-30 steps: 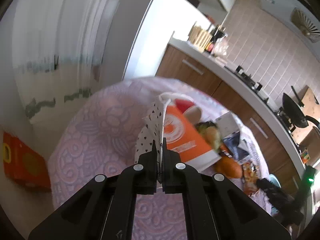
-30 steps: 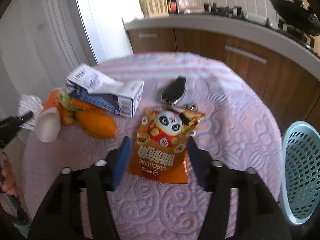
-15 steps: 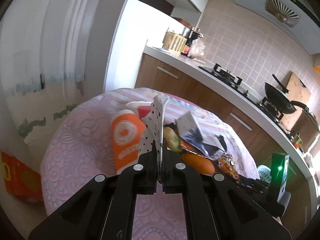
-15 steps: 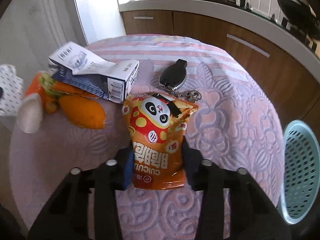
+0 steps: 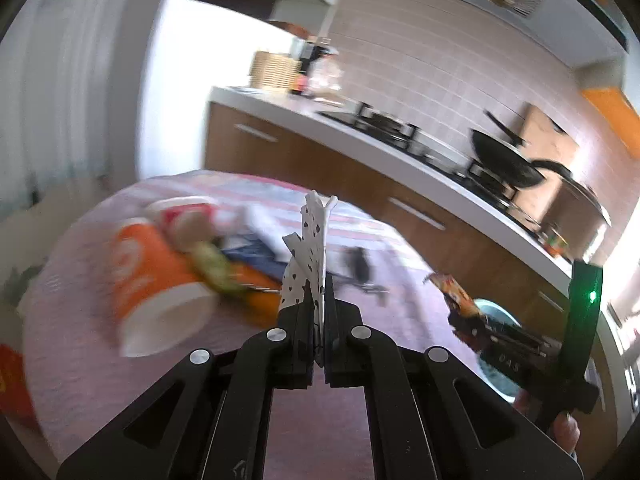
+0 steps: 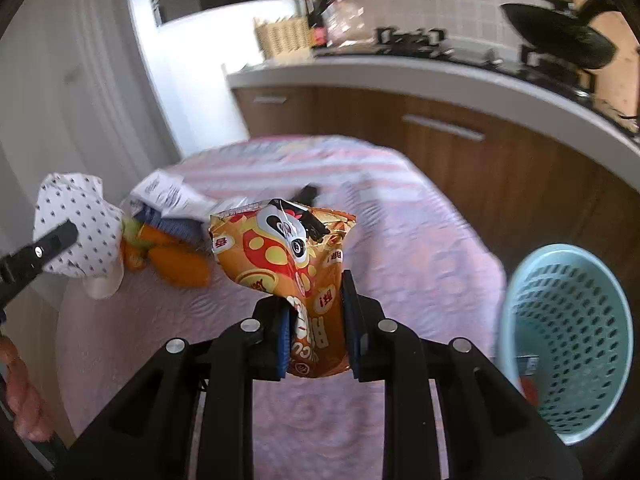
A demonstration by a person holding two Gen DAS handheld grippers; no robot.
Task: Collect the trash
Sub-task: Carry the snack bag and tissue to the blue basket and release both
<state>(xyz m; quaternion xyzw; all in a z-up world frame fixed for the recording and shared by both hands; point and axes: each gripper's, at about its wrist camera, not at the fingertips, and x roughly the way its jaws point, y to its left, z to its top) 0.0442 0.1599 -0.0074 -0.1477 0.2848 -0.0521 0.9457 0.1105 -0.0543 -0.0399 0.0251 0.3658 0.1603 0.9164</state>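
Left tool [image 5: 319,300]: clamped on a white spotted napkin [image 5: 310,248], raised over the desk [image 5: 80,344].
Orange cup [image 5: 154,280]: lying on its side at far left, print blurred.
Carton [image 6: 168,196]: white and blue, small print unreadable, beside orange food.
Right tool [image 6: 316,320]: gripping an orange snack bag [image 6: 288,256] with panda face, lifted off the desk; lettering partly hidden.
Blue basket [image 6: 568,332]: at near right, beside the desk.

Round table [image 6: 420,240] in lilac cloth bears orange cup [image 5: 156,276], carton [image 6: 168,196], key fob [image 5: 360,268].
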